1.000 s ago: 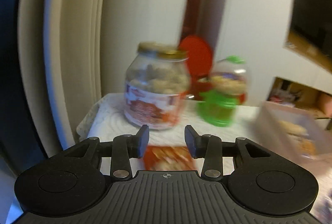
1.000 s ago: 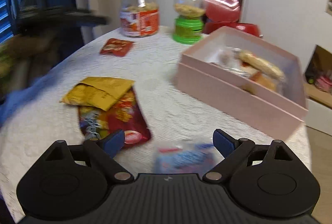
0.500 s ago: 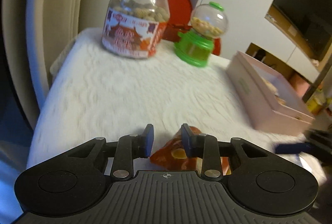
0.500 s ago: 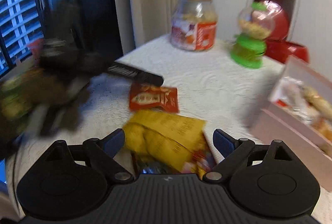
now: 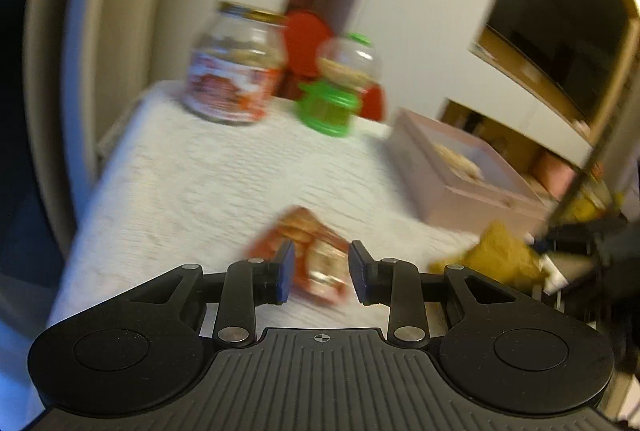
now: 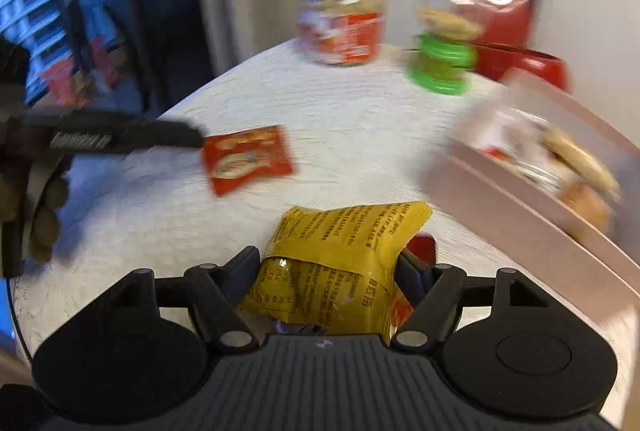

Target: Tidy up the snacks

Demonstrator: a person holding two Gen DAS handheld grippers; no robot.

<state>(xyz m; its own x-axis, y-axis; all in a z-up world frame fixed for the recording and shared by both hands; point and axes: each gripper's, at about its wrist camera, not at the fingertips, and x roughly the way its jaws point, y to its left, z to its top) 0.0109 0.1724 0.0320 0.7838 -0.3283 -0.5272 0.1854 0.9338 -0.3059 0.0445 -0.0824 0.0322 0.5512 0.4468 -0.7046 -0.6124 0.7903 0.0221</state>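
Left gripper (image 5: 322,263) was clamped on a red packet (image 5: 316,251). The packet stuck out past the tips of the fingers. In the right wrist view, the packet hung from the tip of that gripper, tilted, well to the left of the pink box (image 6: 520,207). A hand (image 6: 40,207) held the gripper from the far left. The picture was too blurry to show if the packet touched the white cloth (image 6: 360,119).

Right gripper (image 6: 330,263) was closing on a yellow bag (image 6: 340,251). The bag sat between the jaws, and both pads pressed on its sides. It was crumpled and puffed up in the middle. This bag was just left of the box, close to the box's near wall.

The box stood open on the cloth. It had some snacks in it, and one looked like a long bun (image 6: 576,159).

Past the box, at the far edge of the cloth, stood a green candy machine (image 6: 442,43). A jar (image 6: 344,15) with a gold lid stood left of the machine. A red bowl (image 6: 536,63) sat right behind the box's far end.
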